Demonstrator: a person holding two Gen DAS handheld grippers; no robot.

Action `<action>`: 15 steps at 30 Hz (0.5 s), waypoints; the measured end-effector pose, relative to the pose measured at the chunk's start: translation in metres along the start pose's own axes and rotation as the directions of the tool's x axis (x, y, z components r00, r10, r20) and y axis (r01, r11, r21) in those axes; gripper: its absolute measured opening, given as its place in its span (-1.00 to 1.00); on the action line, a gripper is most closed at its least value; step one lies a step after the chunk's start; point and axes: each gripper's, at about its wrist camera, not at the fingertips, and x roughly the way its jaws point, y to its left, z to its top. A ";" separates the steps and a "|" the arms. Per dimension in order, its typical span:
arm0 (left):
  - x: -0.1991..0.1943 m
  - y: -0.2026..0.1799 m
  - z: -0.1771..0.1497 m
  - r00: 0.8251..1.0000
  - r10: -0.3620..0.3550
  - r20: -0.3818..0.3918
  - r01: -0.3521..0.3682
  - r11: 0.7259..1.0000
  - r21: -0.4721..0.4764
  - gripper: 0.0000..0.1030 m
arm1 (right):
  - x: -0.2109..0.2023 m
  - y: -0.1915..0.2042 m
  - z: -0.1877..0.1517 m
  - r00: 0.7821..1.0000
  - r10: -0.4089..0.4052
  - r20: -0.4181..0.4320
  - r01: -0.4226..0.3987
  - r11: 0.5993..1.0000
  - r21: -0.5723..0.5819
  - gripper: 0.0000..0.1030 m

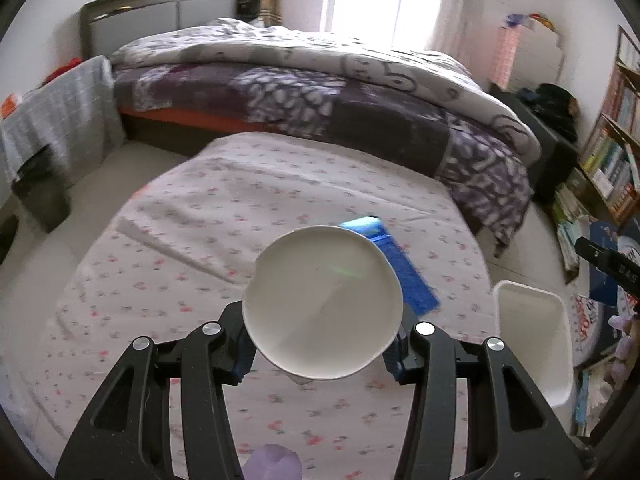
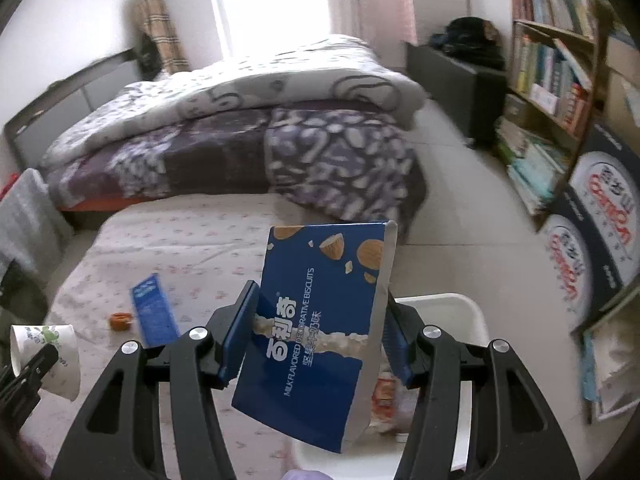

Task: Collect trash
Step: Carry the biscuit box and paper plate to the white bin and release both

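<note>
Right gripper [image 2: 316, 344] clamped on box [image 2: 320, 320], hanging over bin [image 2: 460, 304], long axis pointing away. Left gripper [image 1: 320, 354] clamped on cup [image 1: 322, 304] above tabletop [image 1: 200, 220], bin to its right. Farther: blue packet [image 2: 154, 312], probably orange cap [image 2: 121, 321].

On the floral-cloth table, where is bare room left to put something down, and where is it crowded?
The floral cloth is bare along its left and far side, between the bed and the long blue box. Crowded spot: the blue box with the orange cap beside it. The white bin at the table's right edge already holds wrappers.
</note>
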 end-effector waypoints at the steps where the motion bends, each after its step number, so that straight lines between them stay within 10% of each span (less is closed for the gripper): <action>1: 0.004 -0.009 -0.001 1.000 -0.024 -0.010 0.024 1.000 0.005 -0.08 | -0.001 -0.006 0.000 1.000 -0.015 0.001 0.015 1.000 0.004 0.10; 15: 0.040 -0.130 -0.024 0.954 -0.261 -0.147 0.277 0.956 0.098 -0.07 | -0.010 -0.093 0.016 0.994 -0.110 0.008 0.105 0.973 0.205 0.26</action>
